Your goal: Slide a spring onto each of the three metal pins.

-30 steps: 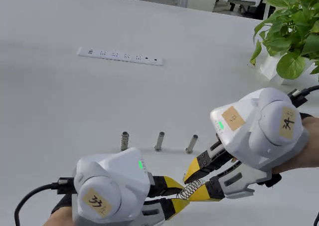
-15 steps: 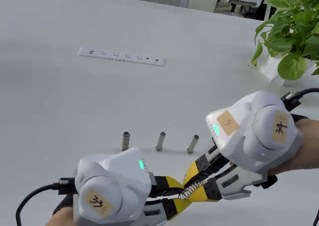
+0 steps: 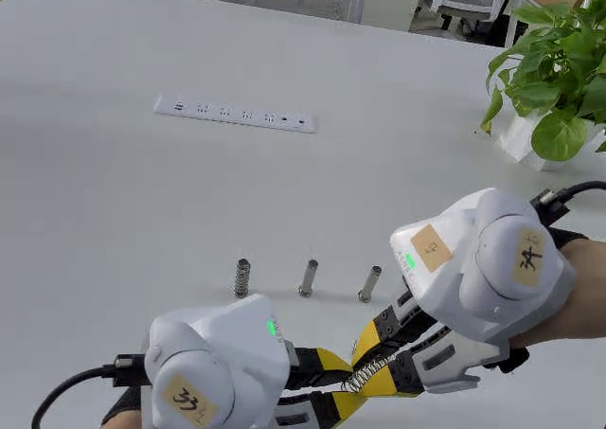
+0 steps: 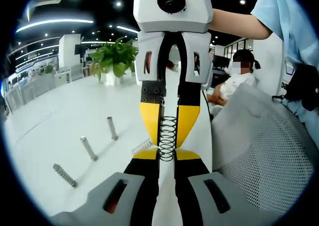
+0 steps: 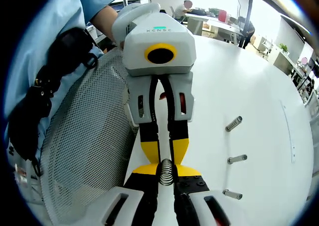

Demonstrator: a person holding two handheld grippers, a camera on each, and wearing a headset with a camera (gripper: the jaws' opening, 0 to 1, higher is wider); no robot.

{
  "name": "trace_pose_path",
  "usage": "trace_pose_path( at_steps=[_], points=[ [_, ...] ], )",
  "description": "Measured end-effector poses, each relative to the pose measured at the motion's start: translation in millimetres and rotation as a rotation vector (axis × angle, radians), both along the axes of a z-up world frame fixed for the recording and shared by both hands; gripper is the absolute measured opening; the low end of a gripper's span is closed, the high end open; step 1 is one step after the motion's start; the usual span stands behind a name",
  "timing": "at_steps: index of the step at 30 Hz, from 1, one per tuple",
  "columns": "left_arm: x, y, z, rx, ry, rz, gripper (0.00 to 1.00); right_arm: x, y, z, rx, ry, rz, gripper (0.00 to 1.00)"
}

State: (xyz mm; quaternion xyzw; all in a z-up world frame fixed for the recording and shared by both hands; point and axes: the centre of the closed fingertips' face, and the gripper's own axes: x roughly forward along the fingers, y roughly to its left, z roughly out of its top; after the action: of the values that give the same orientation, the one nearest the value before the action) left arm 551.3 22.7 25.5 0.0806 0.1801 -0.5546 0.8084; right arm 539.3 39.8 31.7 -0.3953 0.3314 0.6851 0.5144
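Note:
Three metal pins stand in a row on the white table: the left pin [image 3: 242, 277] wears a spring, while the middle pin [image 3: 308, 277] and the right pin [image 3: 369, 283] are bare. A loose spring [image 3: 365, 374] is held in the air near the table's front edge, between the two grippers, which face each other tip to tip. My left gripper [image 4: 167, 155] is shut on one end of it. My right gripper [image 5: 167, 173] is shut on the other end. The same spring [image 4: 168, 136] runs straight between both pairs of yellow tips.
A white power strip [image 3: 234, 115] lies at the back of the table. A potted plant [image 3: 559, 79] stands at the far right. Another loose spring [image 4: 142, 146] lies on the table beside the jaws. A mesh chair back [image 5: 94, 136] is close behind.
The right gripper has come slightly down and in, and its jaws have drawn closer around the spring. The camera has tipped, so the pins sit lower in the picture.

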Motion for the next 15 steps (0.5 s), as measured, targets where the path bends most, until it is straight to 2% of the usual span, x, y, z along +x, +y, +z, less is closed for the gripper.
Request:
trace_pose_path(
  at_steps=[8,13,15],
  points=[
    [0.4,4.0,1.1,-0.009,0.003,0.022,0.07,-0.2,5.5,1.6,0.003,-0.006,0.019,0.08],
    [4.1,8.6,1.6,-0.014,-0.004,0.058,0.07,2.9,8.8,2.1,0.004,-0.017,0.029,0.08],
    [5.6,11.2,1.3,-0.021,0.004,0.079,0.08,5.0,10.4,2.3,0.010,-0.021,0.027,0.08]
  ],
)
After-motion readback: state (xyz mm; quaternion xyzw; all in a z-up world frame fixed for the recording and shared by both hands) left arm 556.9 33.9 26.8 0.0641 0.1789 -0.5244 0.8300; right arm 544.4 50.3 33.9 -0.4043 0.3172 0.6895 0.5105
